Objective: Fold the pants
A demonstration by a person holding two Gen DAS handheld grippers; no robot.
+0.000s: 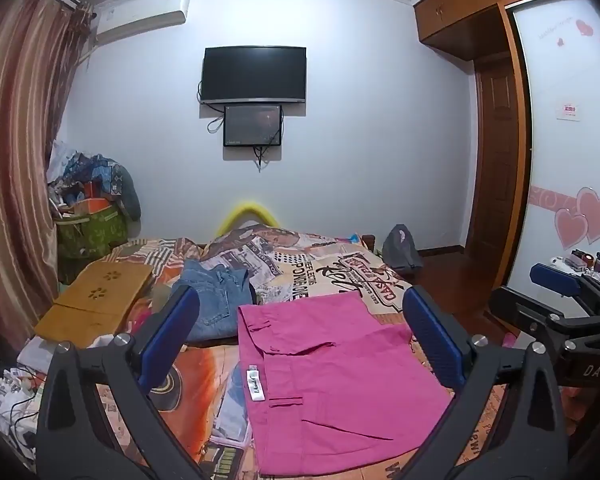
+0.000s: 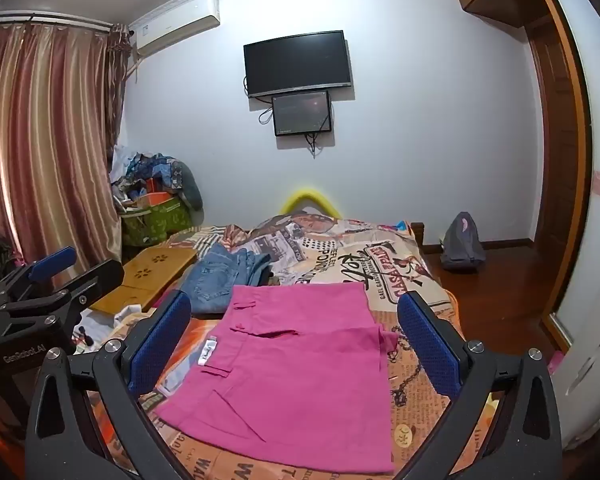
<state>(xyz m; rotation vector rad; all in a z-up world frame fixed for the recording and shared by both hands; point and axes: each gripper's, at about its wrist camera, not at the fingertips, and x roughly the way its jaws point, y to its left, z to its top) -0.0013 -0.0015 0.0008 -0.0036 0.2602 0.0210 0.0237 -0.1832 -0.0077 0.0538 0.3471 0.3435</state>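
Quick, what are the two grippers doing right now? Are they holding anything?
Left gripper: open, holding nothing, above the folded pink cotton pants.
Right gripper: open, holding nothing, above the same pants.

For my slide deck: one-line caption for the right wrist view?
Open right tool hovers over folded pink pants on a printed bedspread, jeans behind.

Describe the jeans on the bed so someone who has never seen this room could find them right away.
Start at the bed with the newspaper-print cover under the wall-mounted TV. On it, the folded blue jeans lie just beyond the pink pants, beside the wooden lap desk. They are the only faded blue denim; the garment next to them is plain pink.
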